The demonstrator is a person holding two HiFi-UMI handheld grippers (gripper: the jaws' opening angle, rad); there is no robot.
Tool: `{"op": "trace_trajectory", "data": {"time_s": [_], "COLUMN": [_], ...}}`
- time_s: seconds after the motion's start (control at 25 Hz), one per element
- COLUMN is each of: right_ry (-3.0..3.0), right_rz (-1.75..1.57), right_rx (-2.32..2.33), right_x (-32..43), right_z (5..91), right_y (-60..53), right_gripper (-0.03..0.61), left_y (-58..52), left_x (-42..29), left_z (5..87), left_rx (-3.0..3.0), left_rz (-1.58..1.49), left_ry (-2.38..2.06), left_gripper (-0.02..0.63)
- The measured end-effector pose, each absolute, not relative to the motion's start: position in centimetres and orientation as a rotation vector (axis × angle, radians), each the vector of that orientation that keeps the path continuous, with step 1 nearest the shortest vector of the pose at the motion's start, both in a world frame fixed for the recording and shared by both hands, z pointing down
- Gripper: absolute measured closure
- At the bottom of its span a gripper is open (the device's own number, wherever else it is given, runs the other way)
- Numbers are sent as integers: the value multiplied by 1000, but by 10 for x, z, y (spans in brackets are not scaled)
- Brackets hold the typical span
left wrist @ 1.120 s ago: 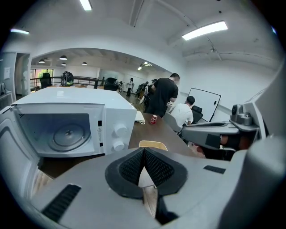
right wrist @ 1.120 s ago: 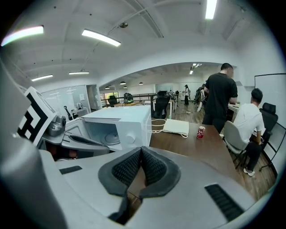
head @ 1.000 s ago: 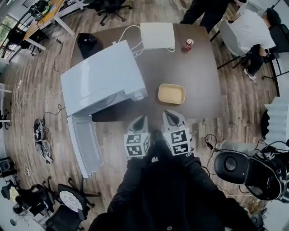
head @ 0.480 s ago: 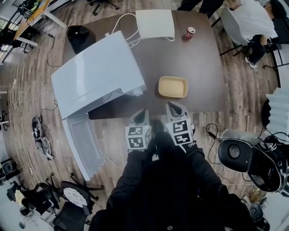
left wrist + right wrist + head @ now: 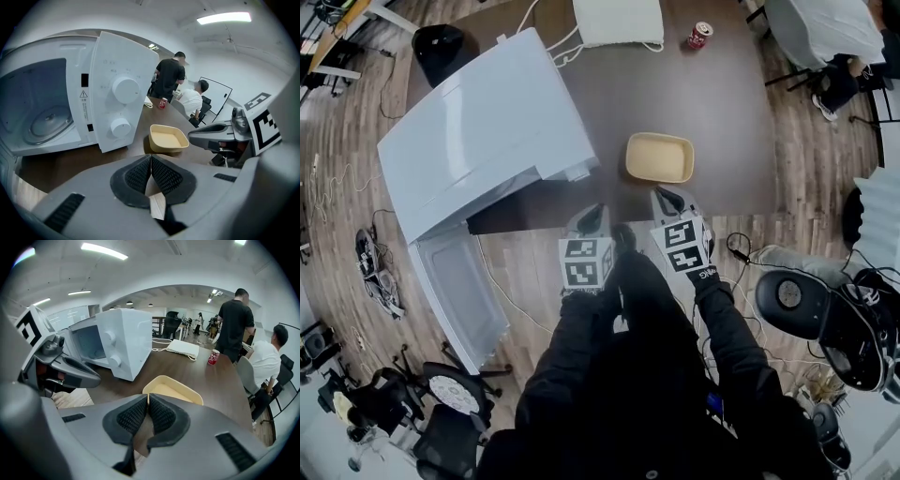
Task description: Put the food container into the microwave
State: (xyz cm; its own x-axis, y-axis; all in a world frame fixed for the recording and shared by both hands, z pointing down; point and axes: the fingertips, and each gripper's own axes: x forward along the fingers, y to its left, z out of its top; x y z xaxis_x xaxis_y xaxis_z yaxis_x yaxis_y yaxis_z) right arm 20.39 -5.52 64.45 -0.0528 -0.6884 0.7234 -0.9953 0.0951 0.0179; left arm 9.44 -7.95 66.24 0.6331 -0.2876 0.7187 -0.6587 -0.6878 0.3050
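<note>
The yellow food container [image 5: 659,157] sits empty on the brown table [image 5: 712,103], just right of the white microwave [image 5: 478,131], whose door [image 5: 459,291] hangs open toward me. My left gripper [image 5: 592,217] hovers at the table's near edge, shut with nothing between its jaws. My right gripper [image 5: 667,199] is just short of the container, also shut and empty. The container [image 5: 168,138] and the microwave cavity [image 5: 35,112] show in the left gripper view. The right gripper view has the container [image 5: 172,388] straight ahead and the microwave [image 5: 112,341] at left.
A red soda can [image 5: 700,35] and a white cloth-like pad [image 5: 618,21] with a cord lie at the table's far side. A seated person [image 5: 830,33] and office chairs [image 5: 825,323] are at right. Cables lie on the wooden floor at left.
The view has moved closer to the table. Both grippers have advanced toward the table edge, the right one nearing the container. Jaws stayed shut.
</note>
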Motion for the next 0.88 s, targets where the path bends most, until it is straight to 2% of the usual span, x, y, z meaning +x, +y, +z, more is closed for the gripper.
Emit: {"op": "trace_trajectory", "data": {"time_s": [0.16,0.36,0.88], "right_ry": [-1807,-1795,-1735], "right_rz": [691,699,621], "right_rx": [1595,1505,1311], "right_x": [214,218,222], "right_z": [668,691,725], "right_y": [-72,-75,-78], "right_gripper": [551,503,474], "left_y": [-89,-86,-92], "left_x": [104,104,100], "left_z": [682,694,706], "left_rx": [2274,2261,2236], "left_rz": [904,914,945], "left_ry": [-717,-700,-690], "left_gripper": [580,580,580]}}
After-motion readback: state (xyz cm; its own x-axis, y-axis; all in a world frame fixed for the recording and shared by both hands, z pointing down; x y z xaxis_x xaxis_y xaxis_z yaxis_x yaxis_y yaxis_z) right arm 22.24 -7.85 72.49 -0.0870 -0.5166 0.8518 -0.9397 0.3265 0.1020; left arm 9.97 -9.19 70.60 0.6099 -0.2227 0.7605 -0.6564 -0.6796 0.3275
